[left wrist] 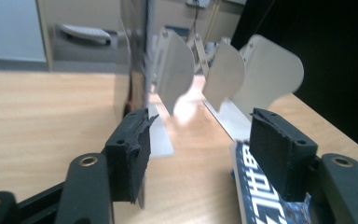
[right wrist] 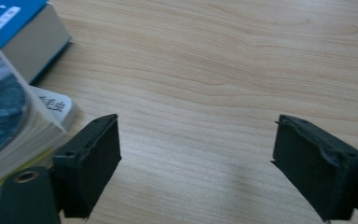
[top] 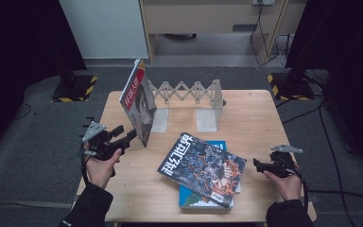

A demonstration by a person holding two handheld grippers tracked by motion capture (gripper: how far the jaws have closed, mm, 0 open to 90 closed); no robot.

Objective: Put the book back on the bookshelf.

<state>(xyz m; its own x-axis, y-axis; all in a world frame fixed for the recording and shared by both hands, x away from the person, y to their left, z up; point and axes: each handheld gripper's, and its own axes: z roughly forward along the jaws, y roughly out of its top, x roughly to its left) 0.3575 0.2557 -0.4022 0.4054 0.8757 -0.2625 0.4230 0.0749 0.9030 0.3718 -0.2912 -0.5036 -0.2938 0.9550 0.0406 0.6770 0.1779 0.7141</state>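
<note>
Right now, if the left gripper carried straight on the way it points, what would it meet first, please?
Probably the upright magazine: the left gripper points at its lower edge, jaws open and just off it. Depth is hard to judge.

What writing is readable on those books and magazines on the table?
"科幻世界": large white title on the dark magazine lying on top of the stack.
White characters on a red band on the standing magazine leaning at the expandable book rack: too blurred to read.
White print on the blue book: cut off, unreadable.
Small dark characters on a white cover beneath: too blurred to read.
</note>
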